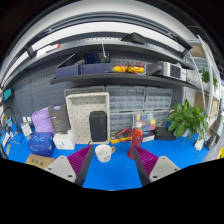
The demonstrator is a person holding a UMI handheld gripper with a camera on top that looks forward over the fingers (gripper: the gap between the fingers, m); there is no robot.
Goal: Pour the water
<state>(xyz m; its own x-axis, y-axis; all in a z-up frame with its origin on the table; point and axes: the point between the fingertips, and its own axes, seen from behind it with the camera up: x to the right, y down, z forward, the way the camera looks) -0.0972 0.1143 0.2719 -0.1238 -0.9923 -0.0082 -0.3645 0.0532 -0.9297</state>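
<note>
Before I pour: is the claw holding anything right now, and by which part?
Nothing is held. The claw is open, and the white cup stands on the blue table between its fingers, with gaps at both sides.

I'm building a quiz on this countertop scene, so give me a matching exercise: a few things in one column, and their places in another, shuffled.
Things:
1. white cup
2. red bottle
3. green plant
4. gripper, open

Places:
A. far to the right of the fingers, by the wall
B. just ahead, between the fingers, untouched
C. low in view, pads apart over the blue table
D. just beyond the right finger

Pairs: 1-B, 2-D, 3-A, 4-C
</note>
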